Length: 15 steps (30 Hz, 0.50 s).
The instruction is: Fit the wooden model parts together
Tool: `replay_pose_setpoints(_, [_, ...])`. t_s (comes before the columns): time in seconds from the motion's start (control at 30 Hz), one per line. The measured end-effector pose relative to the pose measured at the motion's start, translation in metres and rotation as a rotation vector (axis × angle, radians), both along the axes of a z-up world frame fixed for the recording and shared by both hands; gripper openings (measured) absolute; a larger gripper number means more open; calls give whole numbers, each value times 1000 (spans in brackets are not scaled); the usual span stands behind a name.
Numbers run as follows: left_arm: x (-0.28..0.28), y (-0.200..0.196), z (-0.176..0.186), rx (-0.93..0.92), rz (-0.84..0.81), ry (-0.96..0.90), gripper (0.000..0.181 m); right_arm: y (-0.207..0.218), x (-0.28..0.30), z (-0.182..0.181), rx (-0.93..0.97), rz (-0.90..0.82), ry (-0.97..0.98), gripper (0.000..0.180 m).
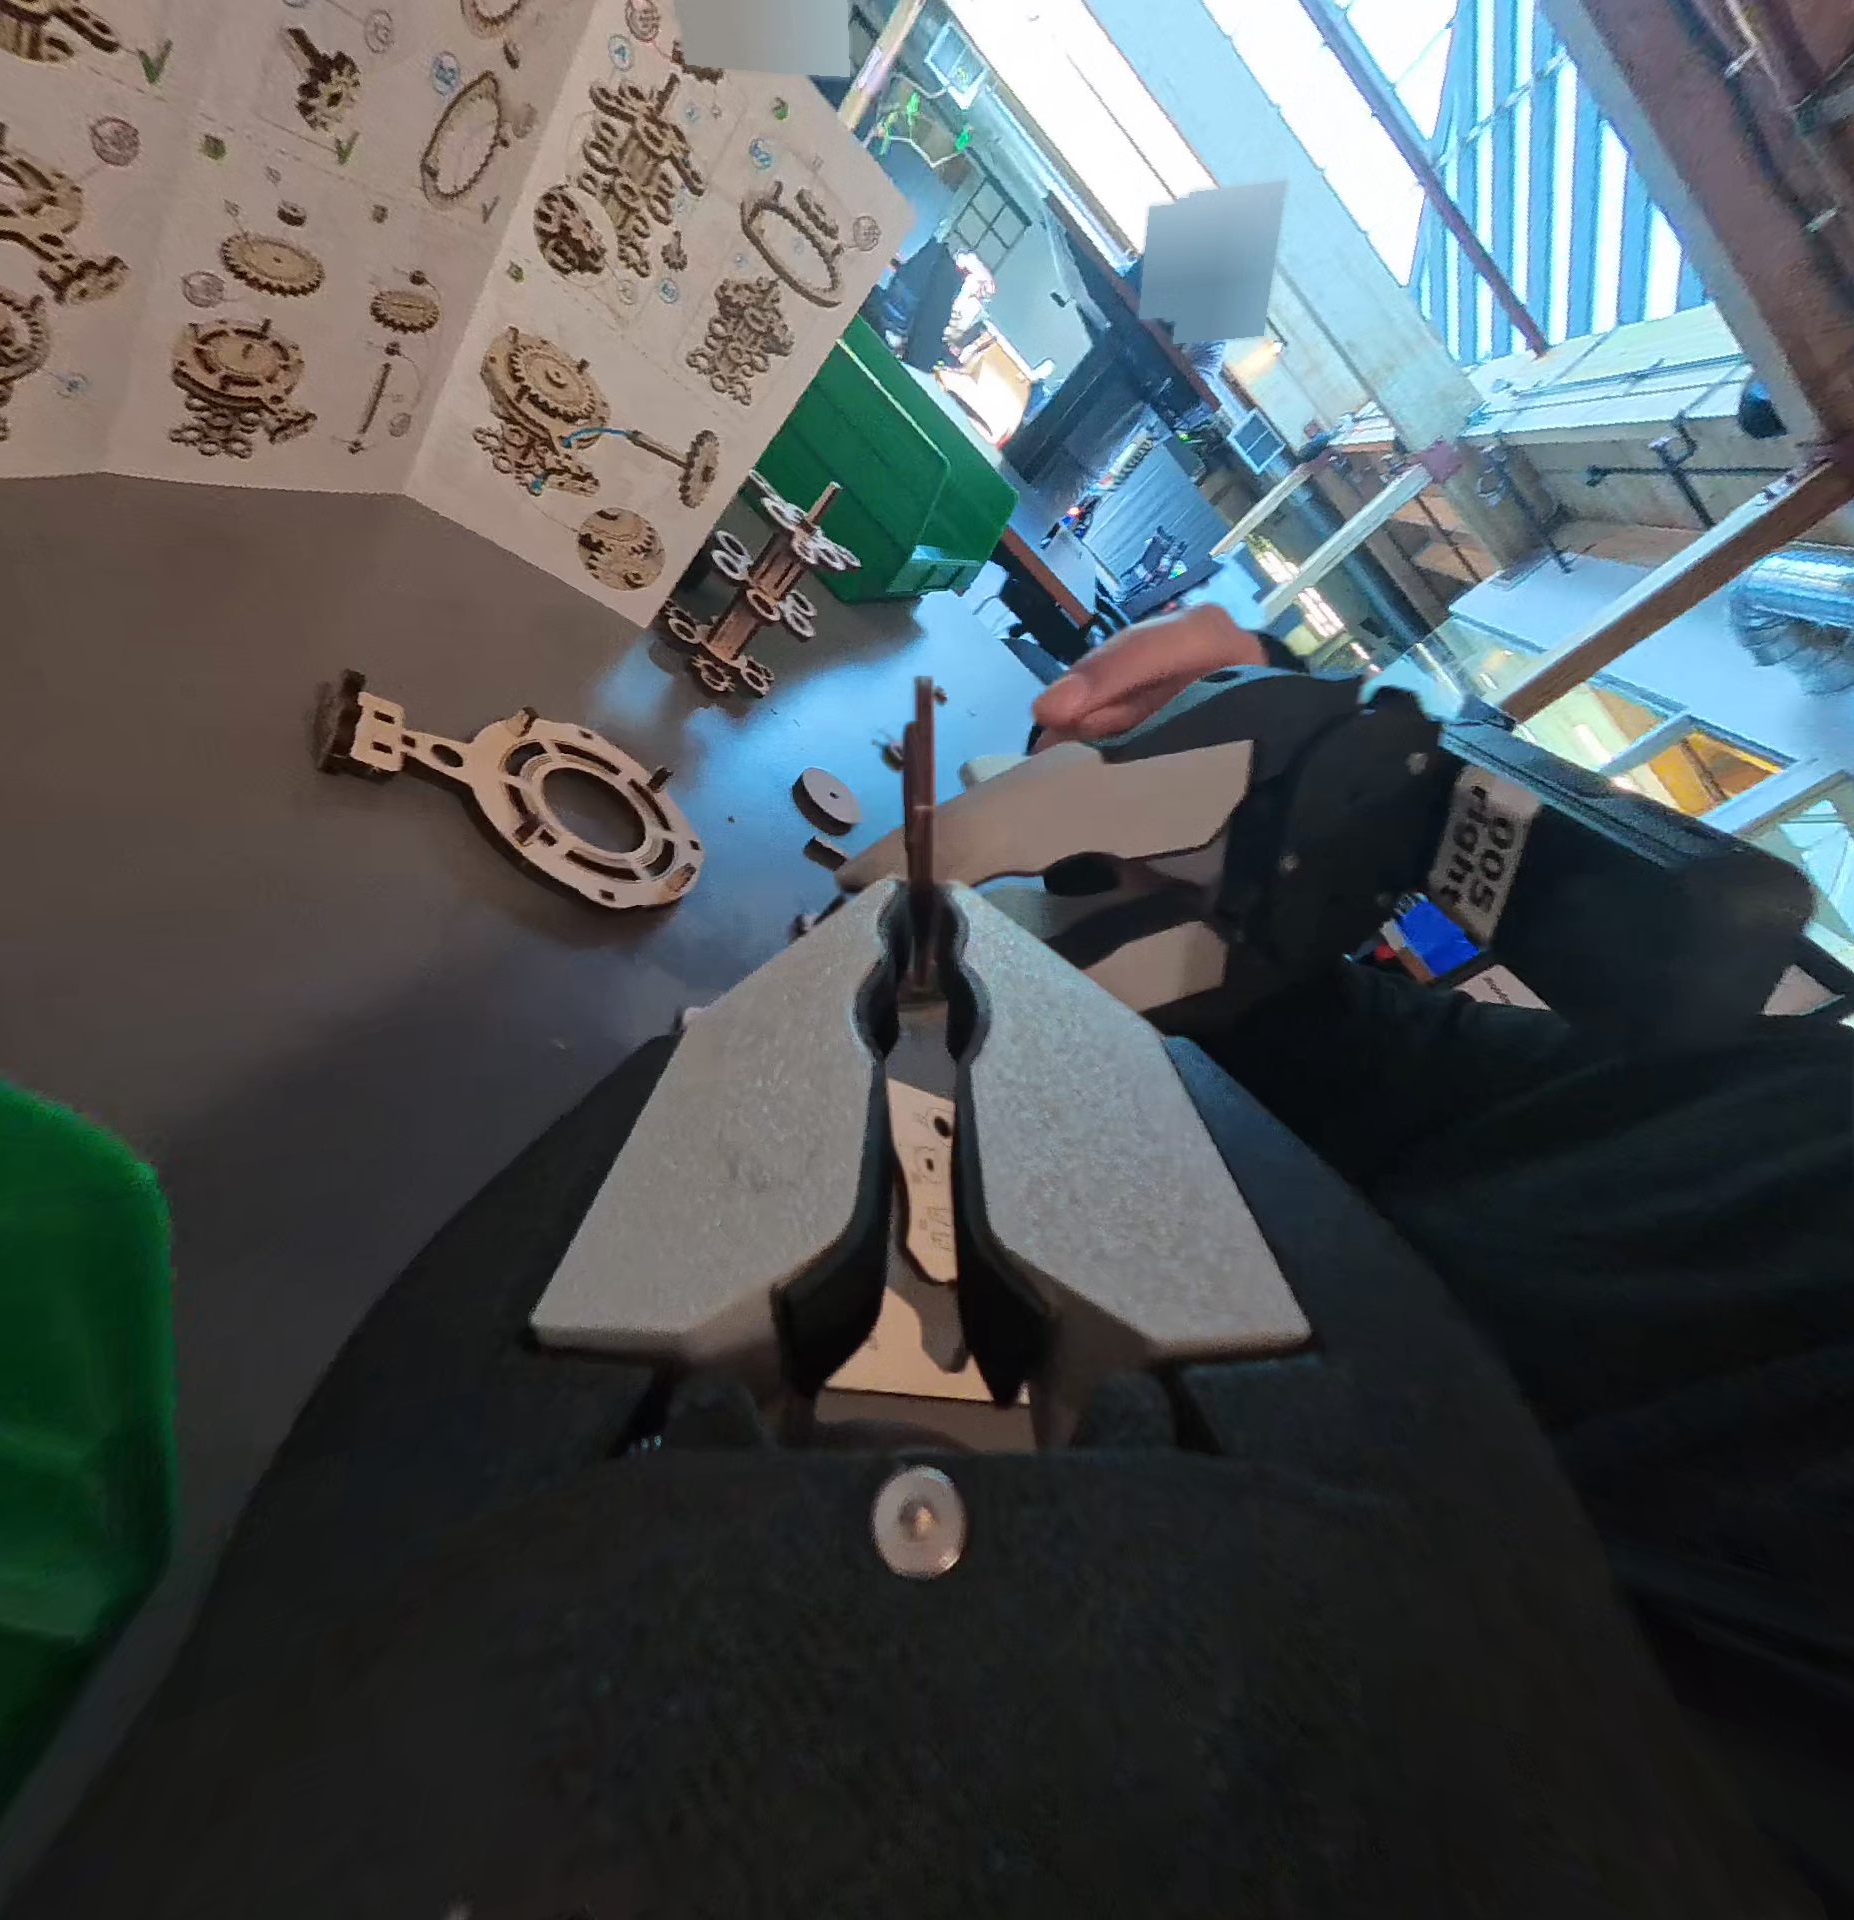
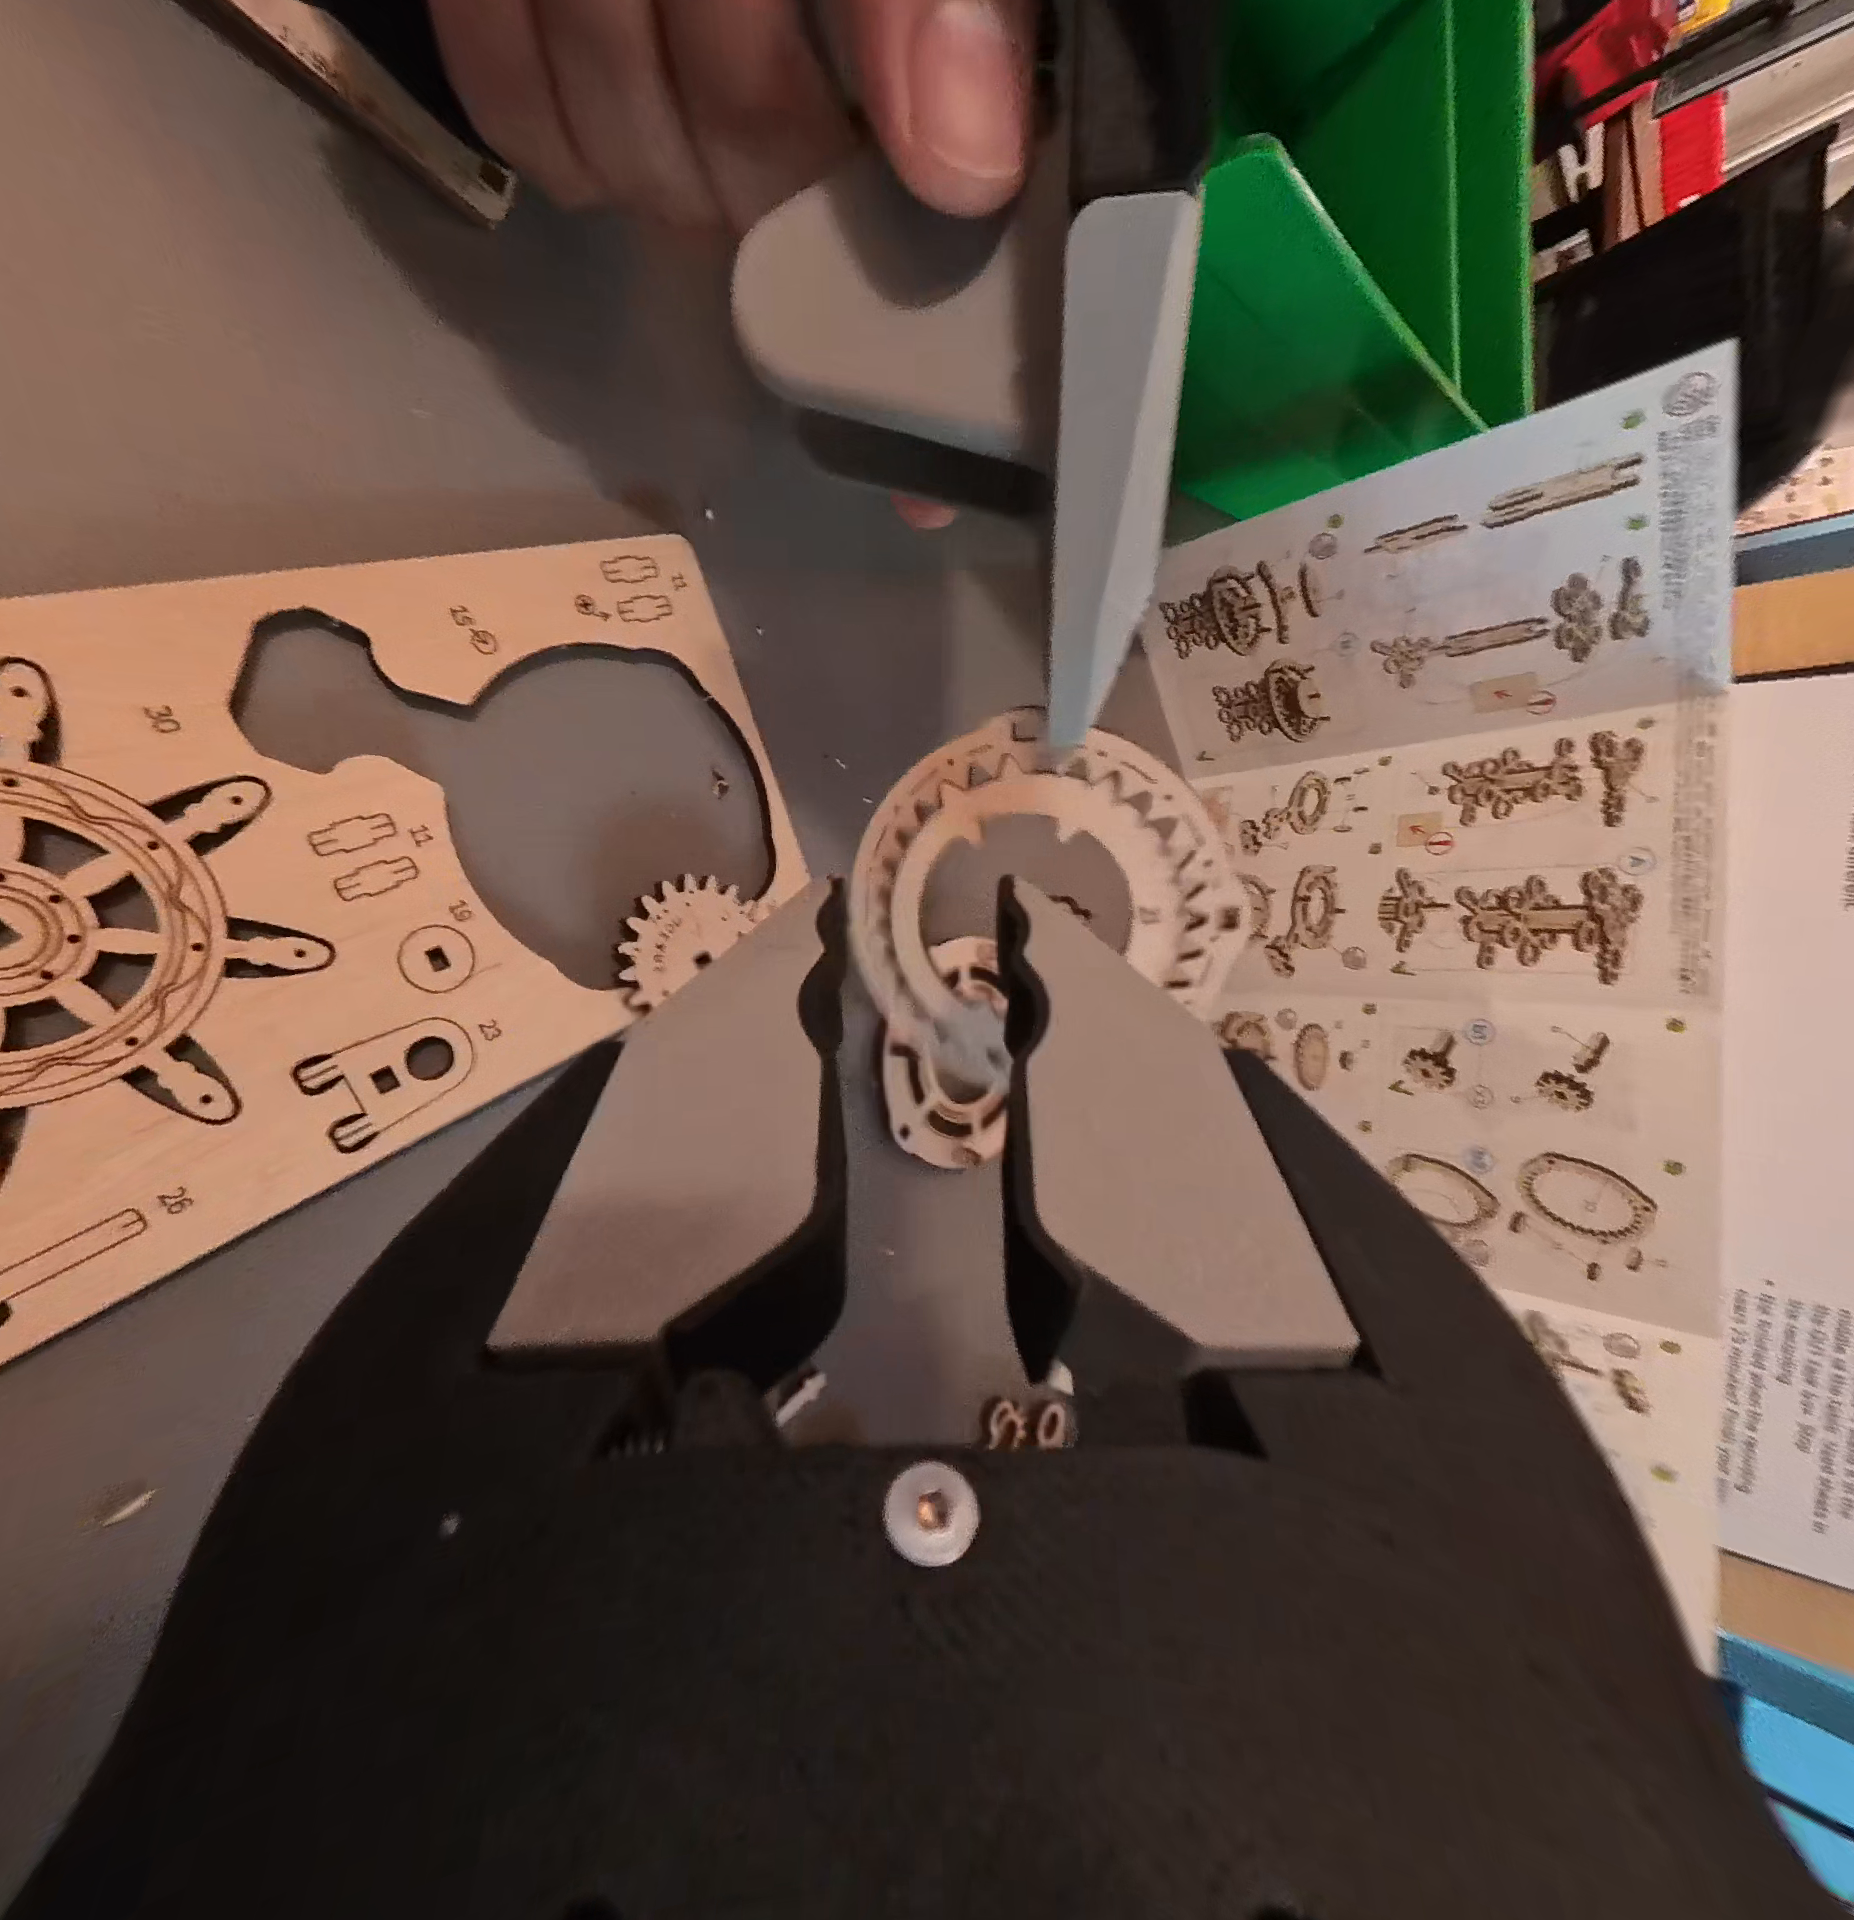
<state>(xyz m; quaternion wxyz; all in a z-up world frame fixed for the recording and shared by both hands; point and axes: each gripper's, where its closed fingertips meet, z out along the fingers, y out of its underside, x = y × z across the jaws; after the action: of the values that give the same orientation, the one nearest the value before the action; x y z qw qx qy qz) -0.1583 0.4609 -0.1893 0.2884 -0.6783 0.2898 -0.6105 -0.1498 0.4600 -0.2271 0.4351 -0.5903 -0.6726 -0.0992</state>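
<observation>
My left gripper [image 1: 923, 894] is shut on a thin wooden toothed ring [image 1: 920, 769], which I see edge-on and standing upright above the grey table [image 1: 279, 987]. In the right wrist view the ring [image 2: 1006, 800] faces me flat, and the left gripper's fingertips [image 2: 1068, 717] pinch its top rim. My right gripper [image 2: 918, 899] is open. The ring's lower band passes between its fingers, and the pads do not press on it. A smaller slotted round wooden part [image 2: 944, 1081] shows below the ring between those fingers. The right gripper [image 1: 1006, 831] also shows in the left wrist view, just behind the ring.
A ring-shaped wooden frame with a handle [image 1: 549, 800], a small disc [image 1: 826, 800] and a stacked assembly [image 1: 757, 592] lie on the table. A cut-out wooden sheet [image 2: 279, 883] with a loose gear [image 2: 684, 935] is on the left, an instruction sheet [image 2: 1474, 935] on the right, and green bins [image 2: 1349, 312] behind. The grippers are tip to tip, or close to it.
</observation>
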Motion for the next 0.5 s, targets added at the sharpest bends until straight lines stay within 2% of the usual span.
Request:
replay_pose_setpoints(0.03, [1, -3, 3, -1, -14, -14, 0, -1, -1, -3, -20, -1, 5, 24])
replay_pose_setpoints(0.07, [1, -4, 4, 0, -16, -20, 0, 0, 0, -5, -36, -7, 8, 14])
replay_pose_setpoints(0.17, [2, -4, 4, 93, 0, 22, 0, -2, -2, -8, -101, 2, 62, 11])
replay_pose_setpoints(0.3, [2, -3, -2, 344, 48, 165, 0, -10, -4, -8, -294, 20, 205, 11])
replay_pose_setpoints(0.43, [5, -10, 2, 405, 27, 161, 0, -22, -8, -6, -543, 50, 359, 8])
replay_pose_setpoints(0.5, [5, -7, 0, 504, 51, 209, 1, -26, -9, -3, -627, 64, 420, 8])
